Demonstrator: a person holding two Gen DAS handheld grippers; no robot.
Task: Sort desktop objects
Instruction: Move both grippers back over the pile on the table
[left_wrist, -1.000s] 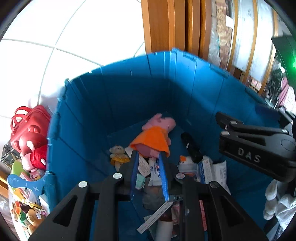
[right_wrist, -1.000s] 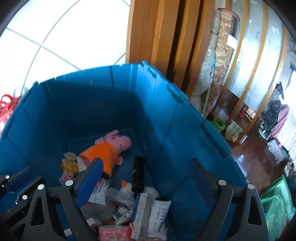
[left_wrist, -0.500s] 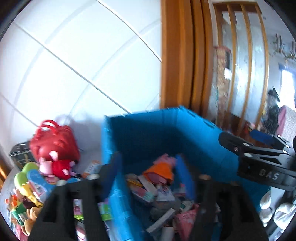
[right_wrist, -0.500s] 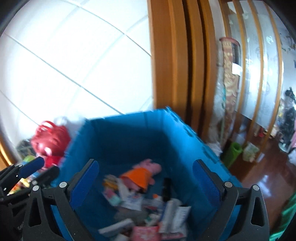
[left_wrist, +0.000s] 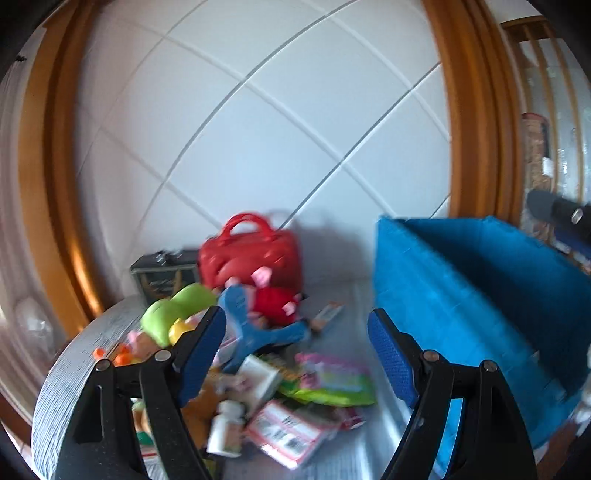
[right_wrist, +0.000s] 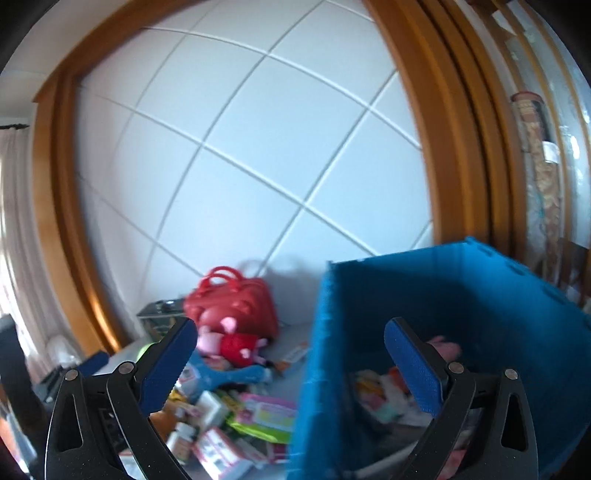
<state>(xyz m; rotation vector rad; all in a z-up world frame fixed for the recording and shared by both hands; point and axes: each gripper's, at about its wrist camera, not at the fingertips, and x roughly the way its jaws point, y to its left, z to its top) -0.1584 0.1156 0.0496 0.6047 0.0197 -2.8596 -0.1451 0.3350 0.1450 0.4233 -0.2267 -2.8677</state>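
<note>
A pile of small things lies on the grey table (left_wrist: 74, 362): a pink and green packet (left_wrist: 332, 380), a white bottle (left_wrist: 225, 428), a blue plastic toy (left_wrist: 255, 332), a red pig plush (left_wrist: 273, 302) and a green plush (left_wrist: 173, 314). A blue bin (left_wrist: 461, 277) stands to the right of the pile and holds several items (right_wrist: 384, 391). My left gripper (left_wrist: 295, 321) hangs above the pile, its jaws opening with nothing between them. My right gripper (right_wrist: 290, 328) is open and empty over the bin's left wall (right_wrist: 317, 350).
A red handbag (left_wrist: 251, 254) and a dark box (left_wrist: 162, 273) stand behind the pile against the white tiled wall. A wooden frame rises on both sides. The table's rounded edge runs at the lower left. The right gripper's tip (left_wrist: 565, 218) shows at the right edge of the left wrist view.
Both views have swung left, from the inside of the bin to the pile on the table. The left jaws were shut over the bin and now stand apart. The right jaws have widened slightly.
</note>
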